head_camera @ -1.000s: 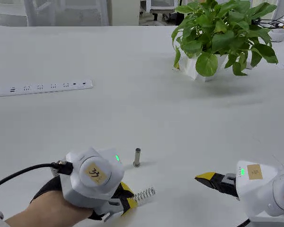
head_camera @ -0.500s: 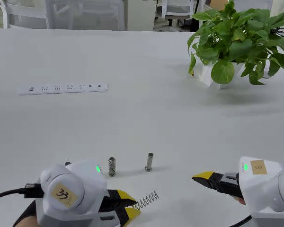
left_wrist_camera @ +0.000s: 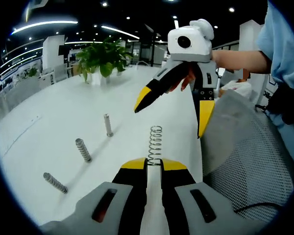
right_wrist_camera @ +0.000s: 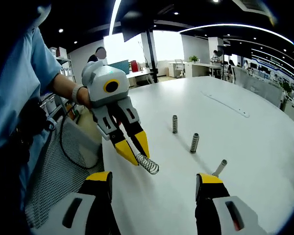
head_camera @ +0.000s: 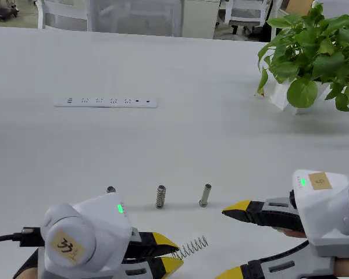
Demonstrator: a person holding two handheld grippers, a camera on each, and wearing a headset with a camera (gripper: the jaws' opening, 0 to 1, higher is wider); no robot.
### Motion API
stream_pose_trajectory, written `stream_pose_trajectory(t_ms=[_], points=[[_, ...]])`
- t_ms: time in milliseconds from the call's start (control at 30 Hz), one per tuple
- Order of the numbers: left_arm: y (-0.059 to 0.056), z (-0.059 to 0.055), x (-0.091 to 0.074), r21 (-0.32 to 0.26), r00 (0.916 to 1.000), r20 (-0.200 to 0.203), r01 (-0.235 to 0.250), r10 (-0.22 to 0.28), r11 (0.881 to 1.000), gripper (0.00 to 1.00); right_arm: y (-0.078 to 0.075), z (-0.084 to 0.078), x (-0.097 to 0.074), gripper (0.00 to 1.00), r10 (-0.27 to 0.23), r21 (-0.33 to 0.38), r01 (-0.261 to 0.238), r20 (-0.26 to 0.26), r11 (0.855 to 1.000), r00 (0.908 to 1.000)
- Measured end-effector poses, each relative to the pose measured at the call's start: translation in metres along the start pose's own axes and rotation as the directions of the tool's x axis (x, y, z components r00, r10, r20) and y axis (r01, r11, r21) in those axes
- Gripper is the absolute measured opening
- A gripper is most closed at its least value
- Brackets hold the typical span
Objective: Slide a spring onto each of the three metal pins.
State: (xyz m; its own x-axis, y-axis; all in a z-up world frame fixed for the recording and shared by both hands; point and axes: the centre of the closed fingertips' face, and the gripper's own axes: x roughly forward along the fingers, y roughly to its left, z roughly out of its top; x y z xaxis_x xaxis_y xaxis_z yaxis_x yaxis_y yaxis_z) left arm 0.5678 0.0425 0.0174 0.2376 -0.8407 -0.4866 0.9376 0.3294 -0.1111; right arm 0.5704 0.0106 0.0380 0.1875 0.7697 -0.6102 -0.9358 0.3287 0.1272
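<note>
Left tool point(head_camera: 173, 258): clenched on spring point(head_camera: 191, 247) end, near surface point(head_camera: 221, 145) edge.
Right tool point(head_camera: 224, 243): released, just beside spring.
Bare pin point(head_camera: 205, 195): rightmost, open surface around.

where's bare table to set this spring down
Widest bare table lies between the power strip and the three pins, and from the pins toward the plant. Crowded in front of the pins, where the left gripper, its spring and the right gripper meet.

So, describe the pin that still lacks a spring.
On the white table, nearer the person than the power strip, three pins stand in a row. The bare pin is at the right end: smooth metal, while its two neighbours wear coiled springs.
</note>
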Motion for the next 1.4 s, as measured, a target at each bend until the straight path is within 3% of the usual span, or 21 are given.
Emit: stream_pose_trajectory(t_ms=[200,400,500,867,1400], points=[[-0.004,-0.004,-0.003,0.005,0.9999,0.007,0.012,-0.012,1.000,0.06,0.010,0.001,0.002,0.56,0.058,-0.049,-0.060,-0.041,0.997,0.9975],[-0.008,-0.006,-0.004,0.026,0.9994,0.009,0.032,-0.032,0.999,0.06,0.018,0.002,0.002,0.31,0.107,-0.071,-0.110,-0.047,0.991,0.9931],[-0.011,-0.004,-0.005,0.032,0.9986,0.021,0.048,-0.048,0.998,0.06,0.022,0.001,0.002,0.25,0.126,-0.071,-0.130,-0.053,0.989,0.9906],[-0.017,-0.001,-0.006,0.068,0.9954,0.026,0.090,-0.092,0.994,0.06,0.025,-0.002,0.004,0.13,0.160,-0.066,-0.164,-0.070,0.984,0.9847],[-0.019,-0.005,-0.006,0.074,0.9943,0.004,0.106,-0.107,0.992,0.06,0.030,-0.002,0.007,0.07,0.182,-0.087,-0.190,-0.094,0.978,0.9787]])
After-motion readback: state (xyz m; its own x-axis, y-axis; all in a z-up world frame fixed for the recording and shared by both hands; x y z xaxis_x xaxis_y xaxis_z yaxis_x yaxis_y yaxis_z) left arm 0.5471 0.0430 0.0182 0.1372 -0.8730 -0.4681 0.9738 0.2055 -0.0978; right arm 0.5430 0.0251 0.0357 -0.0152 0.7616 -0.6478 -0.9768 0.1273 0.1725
